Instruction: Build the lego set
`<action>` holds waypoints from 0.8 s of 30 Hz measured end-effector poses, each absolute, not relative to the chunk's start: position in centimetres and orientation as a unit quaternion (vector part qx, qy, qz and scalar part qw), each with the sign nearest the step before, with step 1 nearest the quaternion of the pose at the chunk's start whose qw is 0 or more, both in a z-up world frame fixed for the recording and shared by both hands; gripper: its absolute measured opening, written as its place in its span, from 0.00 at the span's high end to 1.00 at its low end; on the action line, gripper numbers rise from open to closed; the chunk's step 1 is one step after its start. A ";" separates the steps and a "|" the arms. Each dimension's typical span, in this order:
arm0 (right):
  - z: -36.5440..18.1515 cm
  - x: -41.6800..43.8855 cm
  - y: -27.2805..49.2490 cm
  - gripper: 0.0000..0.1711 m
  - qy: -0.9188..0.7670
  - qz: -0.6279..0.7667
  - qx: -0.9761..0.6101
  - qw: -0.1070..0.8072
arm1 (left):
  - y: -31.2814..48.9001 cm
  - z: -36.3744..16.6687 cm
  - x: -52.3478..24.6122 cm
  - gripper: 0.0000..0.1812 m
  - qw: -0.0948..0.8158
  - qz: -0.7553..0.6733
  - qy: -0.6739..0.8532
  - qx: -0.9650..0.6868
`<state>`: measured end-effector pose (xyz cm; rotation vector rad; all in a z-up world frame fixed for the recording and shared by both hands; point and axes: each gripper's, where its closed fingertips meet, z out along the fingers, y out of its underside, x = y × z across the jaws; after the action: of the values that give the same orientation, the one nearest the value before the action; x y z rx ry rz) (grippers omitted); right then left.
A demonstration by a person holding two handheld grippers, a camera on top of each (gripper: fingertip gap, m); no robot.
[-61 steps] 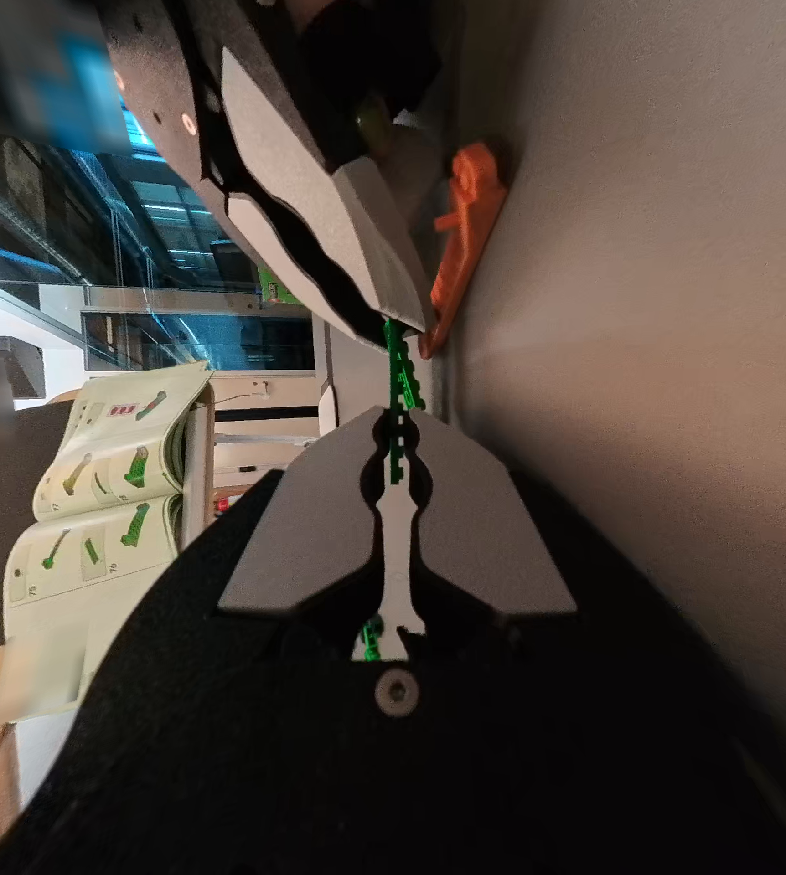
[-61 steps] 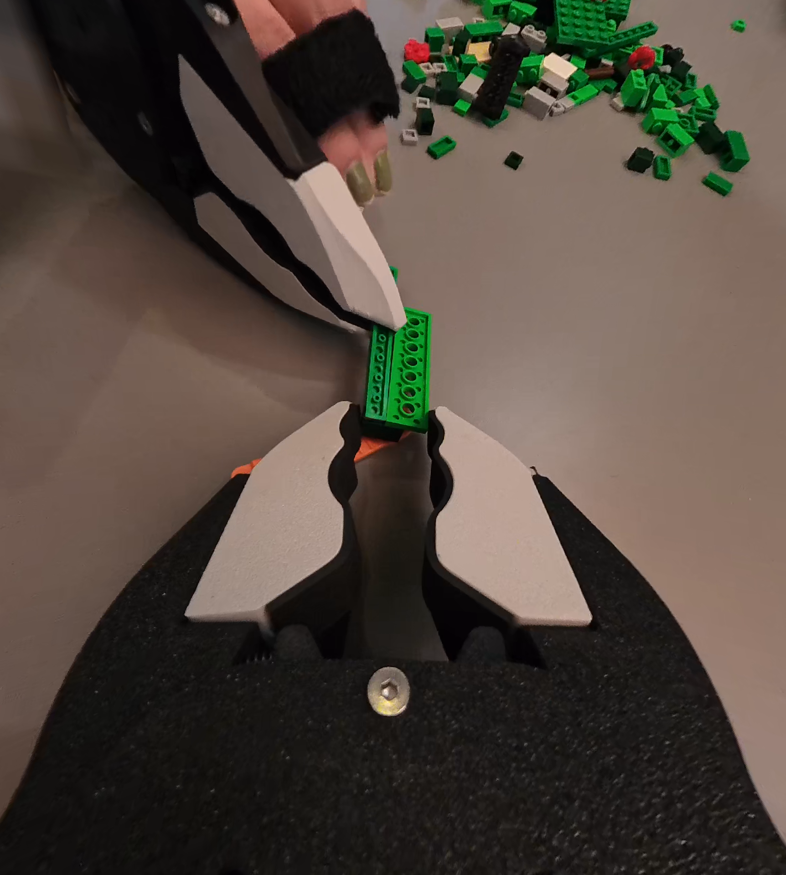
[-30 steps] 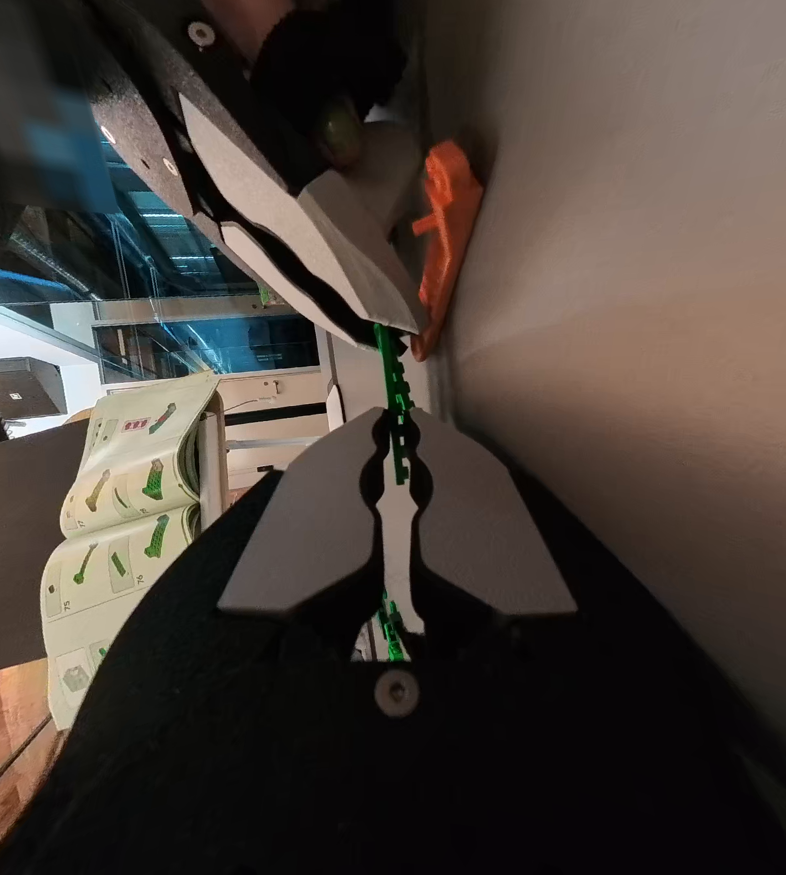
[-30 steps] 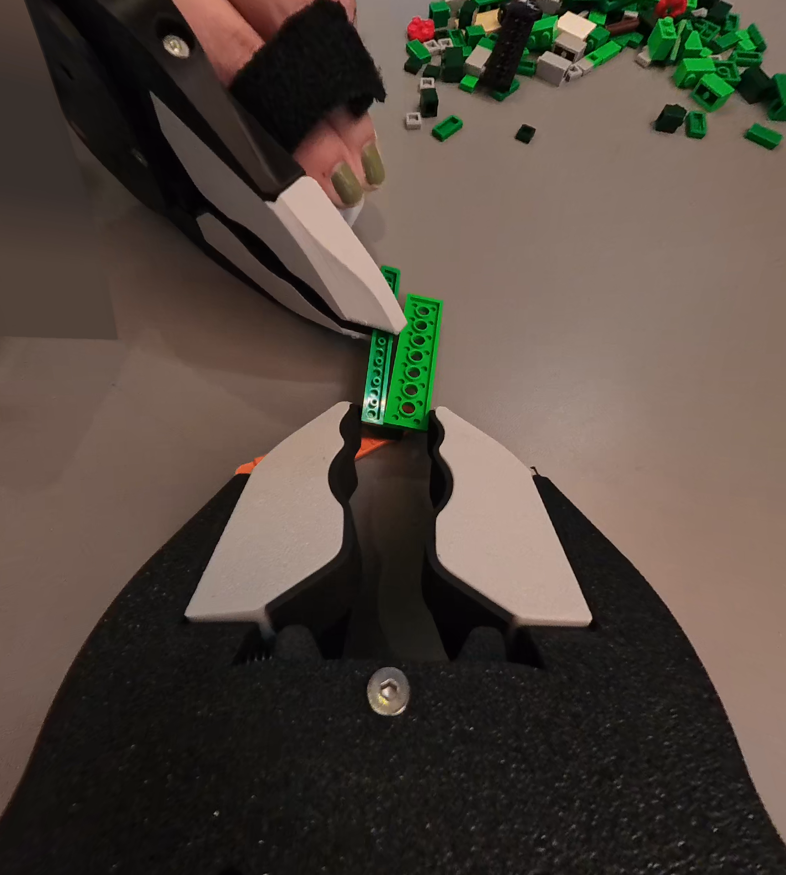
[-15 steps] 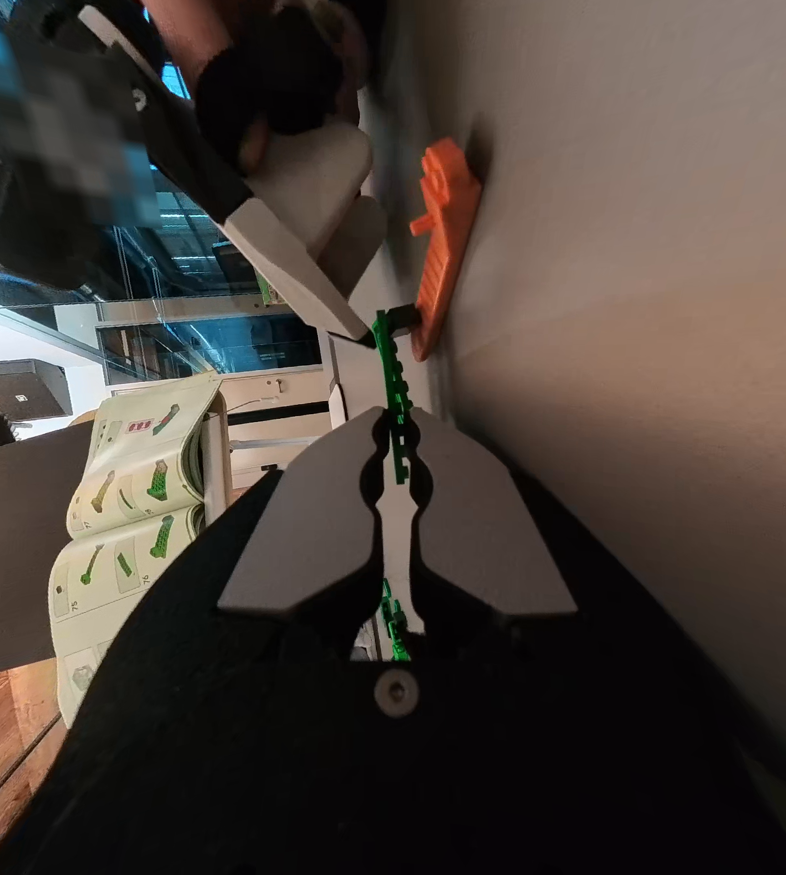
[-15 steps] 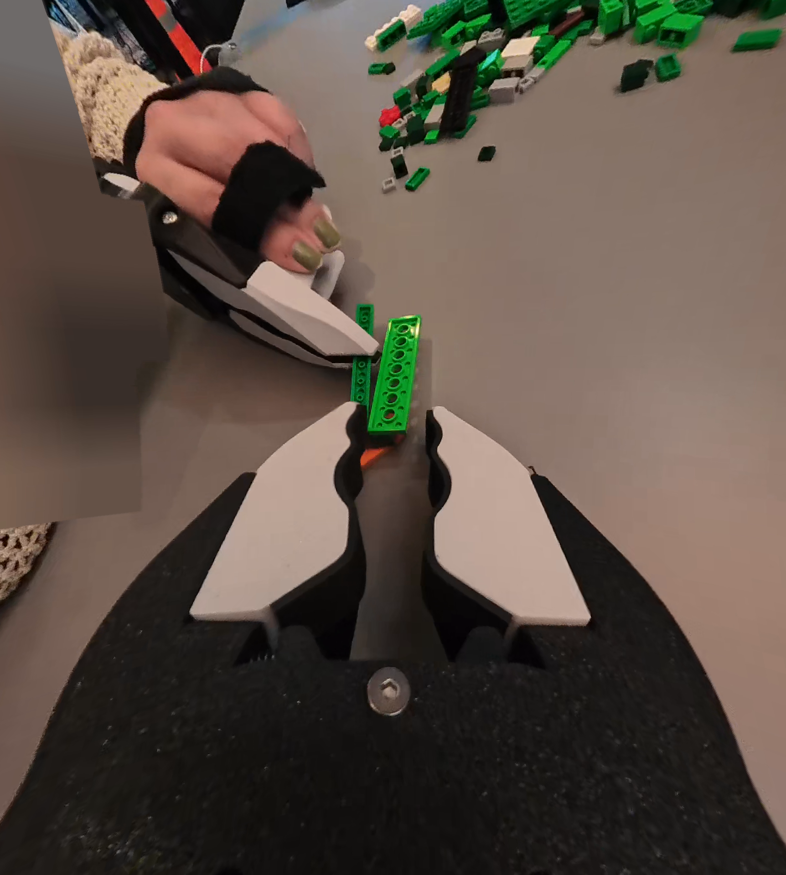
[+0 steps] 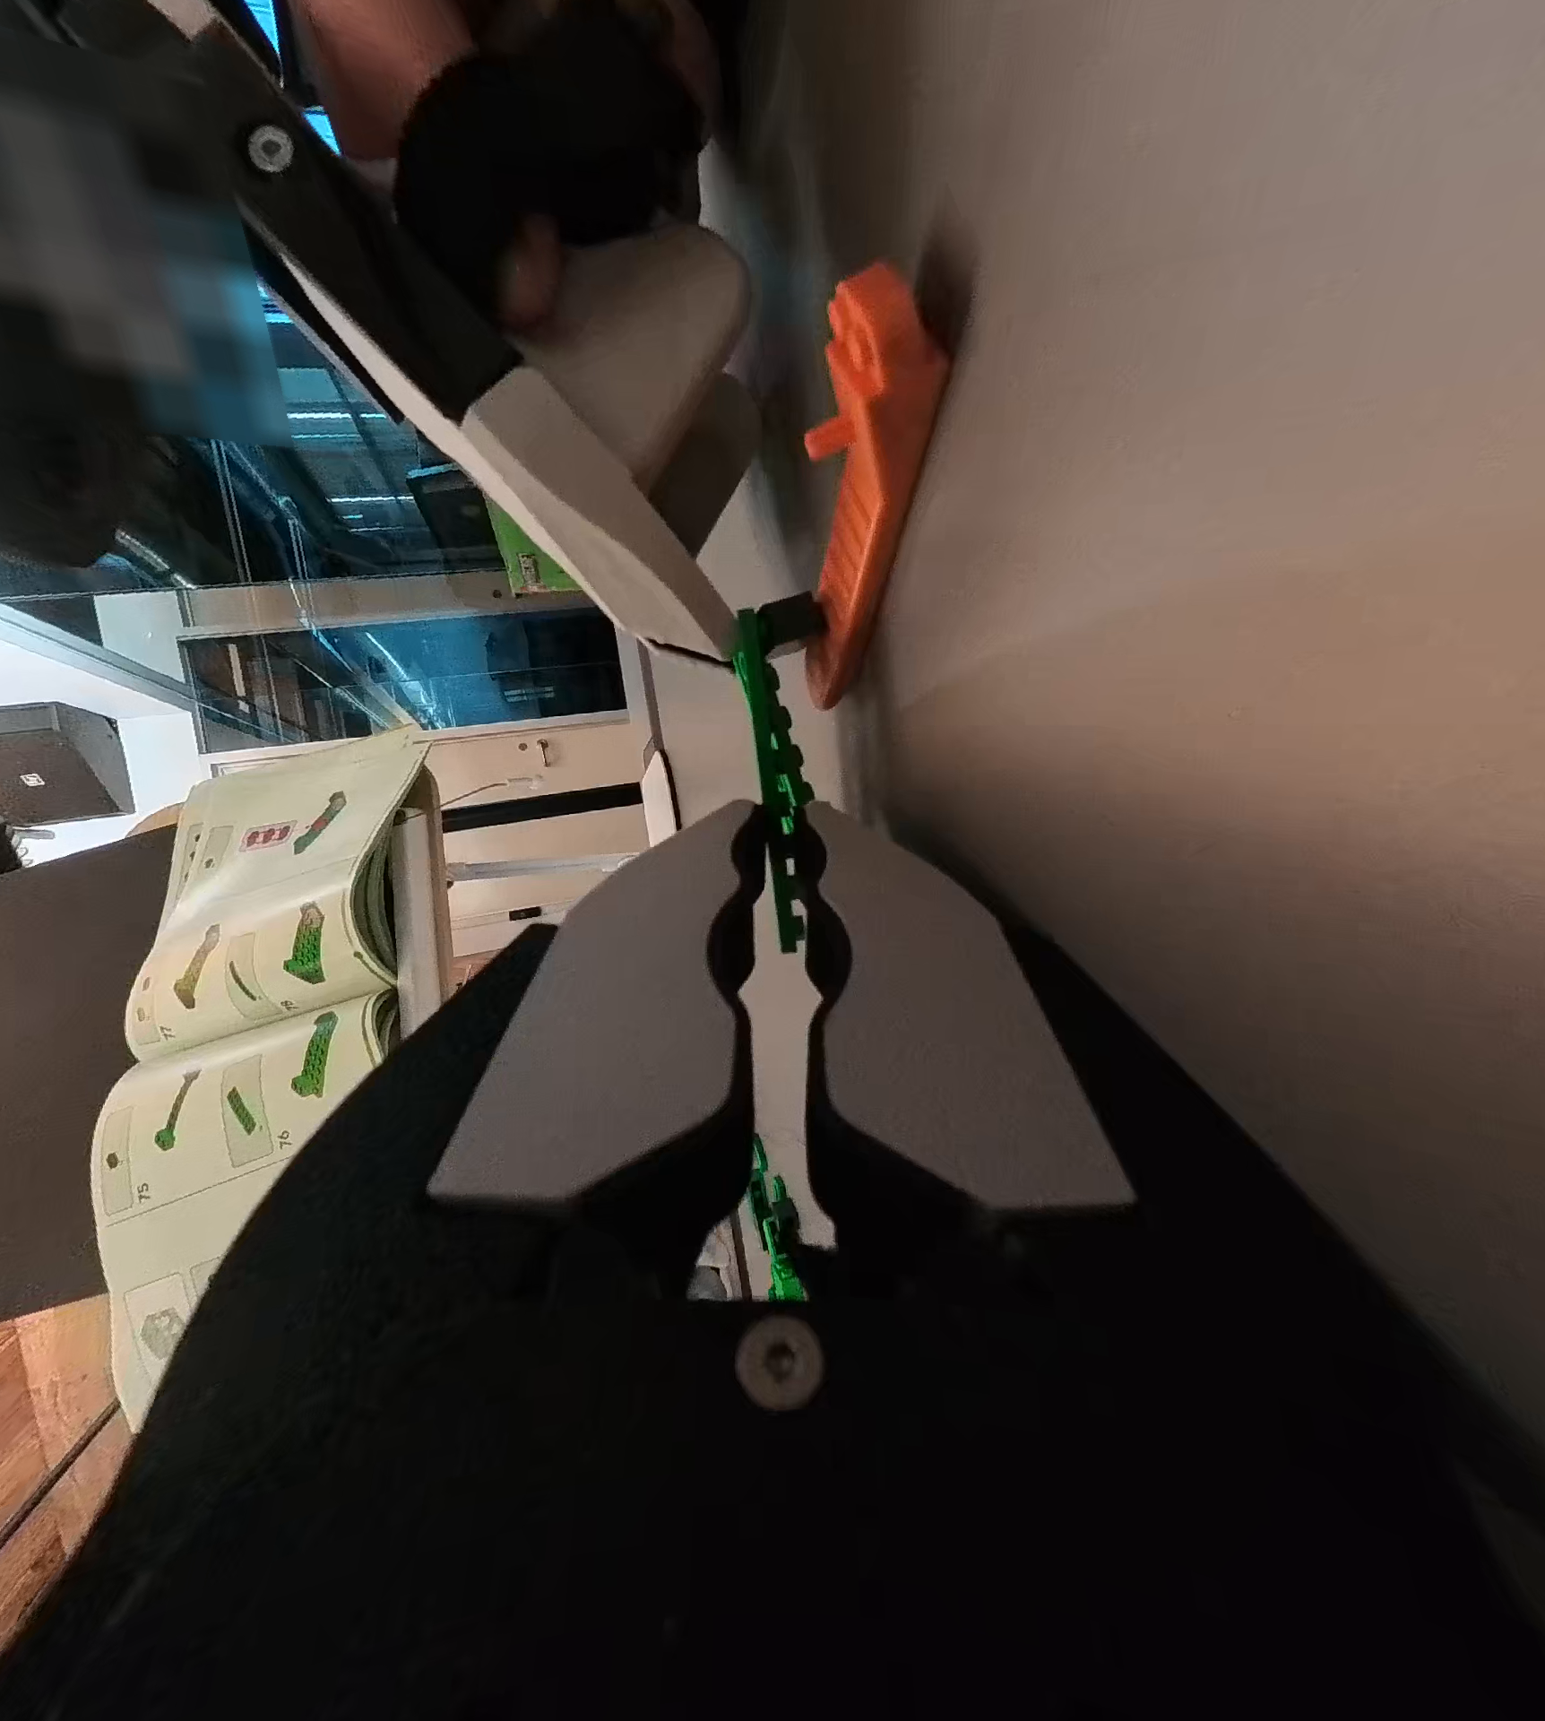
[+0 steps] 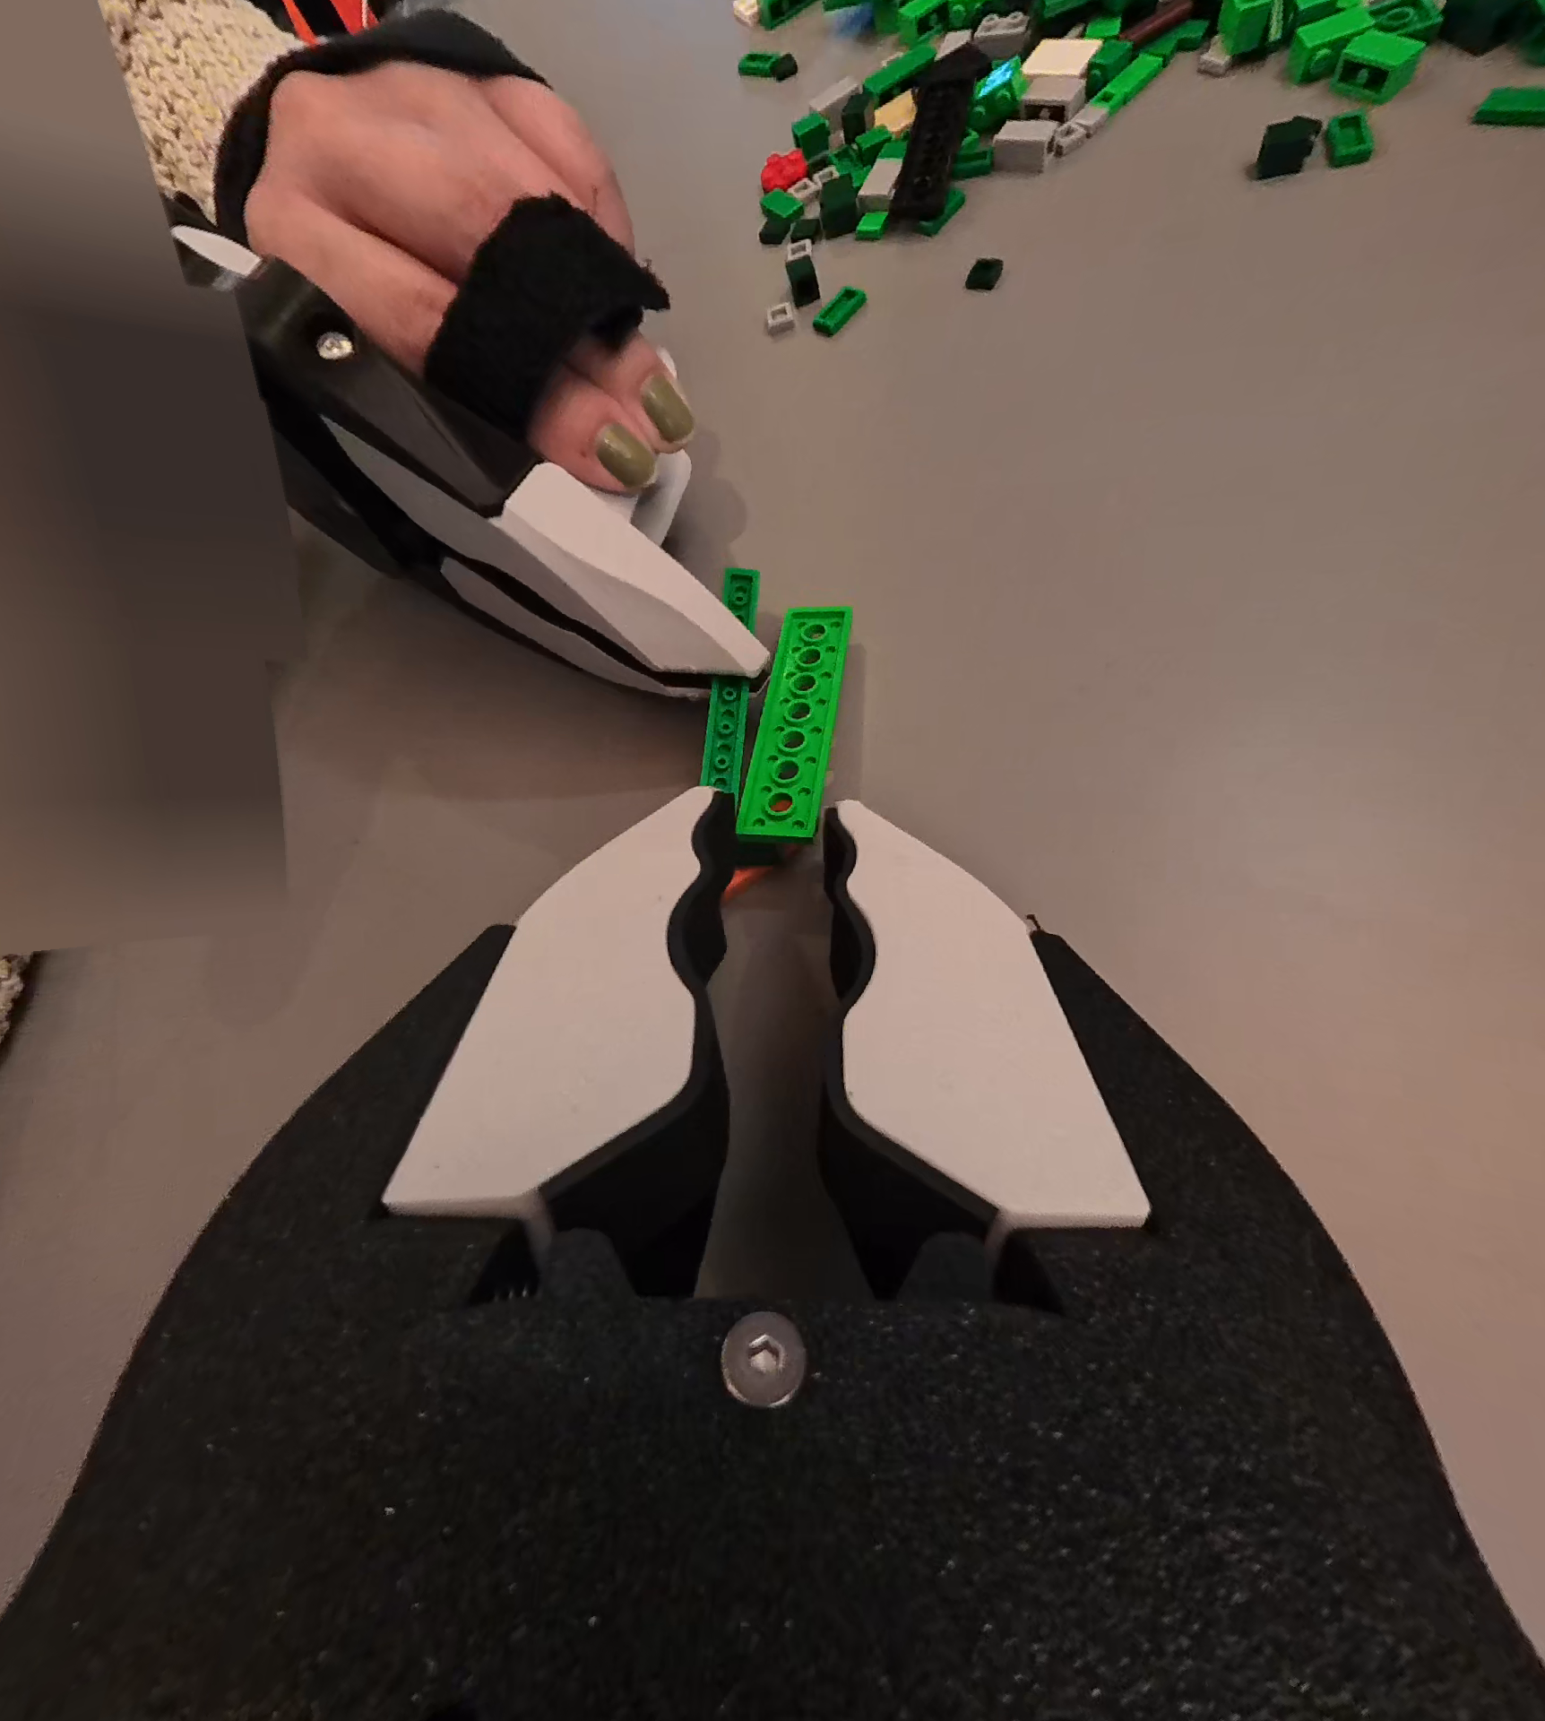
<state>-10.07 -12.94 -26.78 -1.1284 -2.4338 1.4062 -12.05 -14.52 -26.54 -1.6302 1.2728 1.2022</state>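
My left gripper (image 7: 783, 819) is shut on a green plate assembly (image 7: 773, 745) that I see edge-on, held just off the grey table (image 7: 1262, 838). In the right wrist view the assembly is a bright green plate (image 8: 797, 717) beside a narrower dark green plate (image 8: 730, 708), with the left gripper (image 8: 741, 670) clamped on the narrow plate from the left. My right gripper (image 8: 773, 810) is open, its tips at the near end of the bright plate with a small gap on each side. It shows in the left wrist view (image 7: 713, 638) touching the assembly's far end.
An orange brick separator (image 7: 880, 521) lies on the table under the assembly's end; a sliver shows in the right wrist view (image 8: 745, 880). A pile of loose bricks (image 8: 1029, 121) lies at the far right. An open instruction booklet (image 7: 266, 978) stands beyond the table. A hand (image 8: 434, 205) holds the left gripper. My left and right fingertips are right by each other.
My right gripper has let go of the plates' near end and drawn back and up. The left gripper still holds the assembly in the same place.
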 end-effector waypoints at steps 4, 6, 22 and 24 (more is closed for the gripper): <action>-26.8 -10.0 -13.0 0.90 -0.804 0.461 -0.370 0.060 | -14.5 -26.6 -12.1 0.98 0.364 0.467 0.496 -0.635; -26.8 -10.0 -13.0 0.90 -0.805 0.460 -0.369 0.062 | -14.5 -26.6 -12.1 0.98 0.362 0.467 0.496 -0.637; -26.8 -10.0 -12.9 0.90 -0.804 0.460 -0.372 0.060 | -15.8 -26.7 -12.0 0.97 0.352 0.455 0.557 -0.599; -26.9 -10.0 -12.9 0.90 -0.804 0.460 -0.372 0.060 | -16.1 -26.7 -11.6 1.00 0.373 0.435 0.562 -0.597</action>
<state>-10.03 -12.94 -26.85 -1.1264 -2.4336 1.3910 -11.61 -16.09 -26.67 -1.5293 1.4394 1.1158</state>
